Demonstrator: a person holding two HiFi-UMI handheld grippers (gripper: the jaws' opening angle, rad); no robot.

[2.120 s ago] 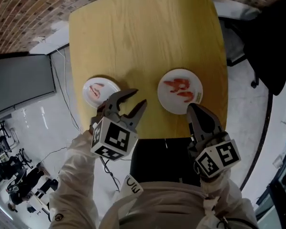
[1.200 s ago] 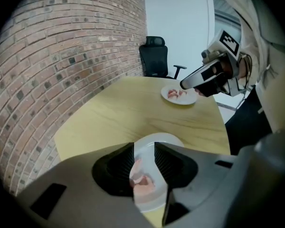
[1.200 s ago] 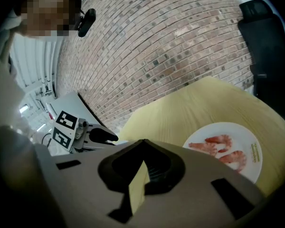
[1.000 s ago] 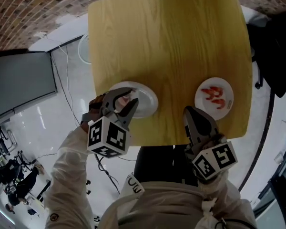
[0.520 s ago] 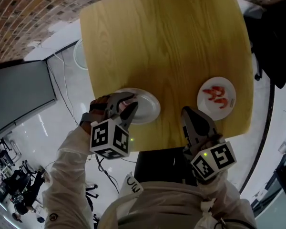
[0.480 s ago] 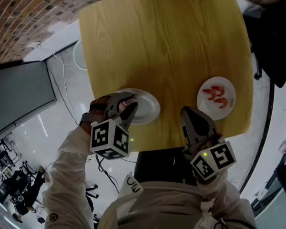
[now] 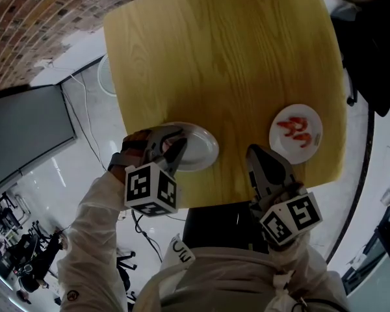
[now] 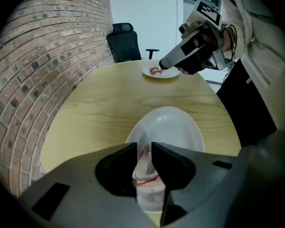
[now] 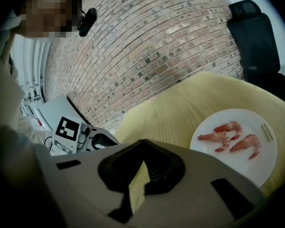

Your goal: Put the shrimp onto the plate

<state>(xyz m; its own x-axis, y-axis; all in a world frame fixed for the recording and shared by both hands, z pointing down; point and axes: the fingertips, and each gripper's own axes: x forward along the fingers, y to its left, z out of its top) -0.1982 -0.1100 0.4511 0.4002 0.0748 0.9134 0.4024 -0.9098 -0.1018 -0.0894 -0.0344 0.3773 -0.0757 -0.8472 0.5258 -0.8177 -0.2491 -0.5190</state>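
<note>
- A second ago the left gripper (image 7: pixel 175 143) stood wider over the left plate (image 7: pixel 205 149). Its jaws have just been closing, and they now pinch a shrimp (image 8: pixel 145 169).
- Two seconds ago that gripper was wide open and short of the plate.
- The right gripper (image 7: pixel 261 160) keeps the same pose at lower right of the head view.
- The yellow table (image 7: pixel 227 57) fills the middle of the head view. The two plates sit well apart near its lower edge.
- The right plate (image 7: pixel 311 119) carries three shrimps (image 9: pixel 230 137).
- A brick wall (image 8: pixel 38 80) and a black chair (image 8: pixel 123 42) lie beyond the table.
- In the left gripper view the right gripper hangs at upper right, just beside the far plate.
- Left gripper: jaws narrow, clamped on the pale shrimp over the near rim of its plate.
- Right gripper: jaw tips together, nothing held, just short of the right plate.
</note>
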